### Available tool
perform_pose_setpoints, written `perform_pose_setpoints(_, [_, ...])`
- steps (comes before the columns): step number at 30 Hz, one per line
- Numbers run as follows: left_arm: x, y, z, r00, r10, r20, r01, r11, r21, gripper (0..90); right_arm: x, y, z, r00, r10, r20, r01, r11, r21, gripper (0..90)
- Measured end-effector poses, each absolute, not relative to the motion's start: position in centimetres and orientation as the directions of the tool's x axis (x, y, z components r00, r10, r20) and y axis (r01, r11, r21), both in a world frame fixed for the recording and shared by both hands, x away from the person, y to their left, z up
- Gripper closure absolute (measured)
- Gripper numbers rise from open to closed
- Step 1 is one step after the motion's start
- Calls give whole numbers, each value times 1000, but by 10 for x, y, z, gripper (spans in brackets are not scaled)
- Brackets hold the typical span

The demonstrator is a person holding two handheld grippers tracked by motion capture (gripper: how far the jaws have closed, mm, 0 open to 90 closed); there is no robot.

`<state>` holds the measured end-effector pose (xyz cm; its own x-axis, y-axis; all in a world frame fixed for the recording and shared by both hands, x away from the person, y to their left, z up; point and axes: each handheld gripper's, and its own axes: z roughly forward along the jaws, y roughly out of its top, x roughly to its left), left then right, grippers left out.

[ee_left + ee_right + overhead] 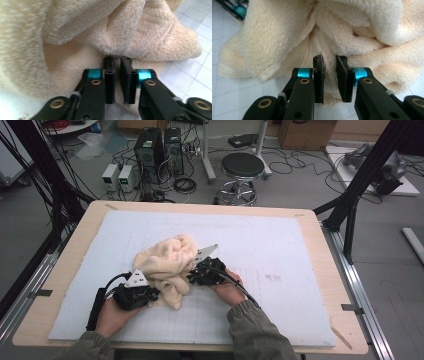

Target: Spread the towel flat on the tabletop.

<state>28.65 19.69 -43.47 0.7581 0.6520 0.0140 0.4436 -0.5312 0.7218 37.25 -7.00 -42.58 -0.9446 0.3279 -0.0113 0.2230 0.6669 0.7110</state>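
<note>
A crumpled cream towel [170, 257] lies in a heap on the white gridded mat [280, 270]. My left gripper [156, 292] meets the heap's near left edge. In the left gripper view its jaws [117, 62] stand almost together with a thin layer of towel [75, 32] pinched between the pads. My right gripper [192, 276] is pushed into the heap's right side. There its jaws [329, 60] hold a thicker fold of towel [352, 32] between them. The left gripper's teal-banded tip [235, 8] shows beyond the towel at the top left of the right gripper view.
The mat covers most of a wooden table [320, 240]. Bare mat stretches to the right and far side of the heap. Beyond the far edge, on the floor, stand a black stool [242, 167], computer towers [150, 150] and cables. Black frame posts [360, 180] flank the table.
</note>
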Motion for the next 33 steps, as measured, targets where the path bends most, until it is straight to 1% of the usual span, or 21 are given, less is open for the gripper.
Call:
perform_pose_setpoints(7, [283, 197, -431, 763, 646, 31, 427, -539, 726, 868, 368, -78, -419, -944, 328, -23, 217, 673, 707, 782])
perform_pose_setpoints(14, [275, 198, -423, 769, 638, 31, 400, -519, 755, 872, 364, -105, -410, -937, 350, -18, 240, 677, 696, 768])
perform_pose_setpoints(19, [269, 199, -418, 772, 635, 34, 383, -507, 773, 873, 362, -114, -405, -936, 352, -11, 242, 666, 706, 769])
perform_pose_setpoints(20, [269, 199, -418, 770, 637, 33, 383, -503, 775, 873, 360, -115, -403, -937, 350, -9, 240, 660, 712, 746])
perform_pose_setpoints(21, [269, 199, -418, 770, 637, 33, 383, -503, 775, 873, 360, -115, -403, -937, 350, -9, 240, 660, 712, 746])
perform_pose_setpoints(22, [269, 199, -418, 769, 638, 34, 383, -504, 774, 873, 358, -114, -401, -941, 339, 5, 237, 646, 726, 691])
perform_pose_setpoints(24, [270, 200, -417, 769, 638, 34, 383, -503, 775, 873, 356, -109, -402, -947, 321, 0, 218, 644, 733, 654])
perform_pose_setpoints(27, [270, 202, -416, 763, 645, 34, 383, -493, 781, 873, 354, -103, -406, -954, 300, -9, 199, 655, 729, 647])
perform_pose_setpoints(30, [269, 205, -415, 759, 650, 27, 385, -483, 786, 874, 353, -92, -418, -958, 285, -28, 187, 699, 690, 762])
perform_pose_setpoints(31, [269, 206, -415, 759, 650, 26, 386, -482, 787, 874, 353, -92, -418, -958, 285, -28, 187, 699, 690, 762])
perform_pose_setpoints(33, [268, 208, -414, 757, 653, 26, 383, -477, 791, 874, 353, -90, -422, -961, 274, -31, 183, 717, 673, 829])
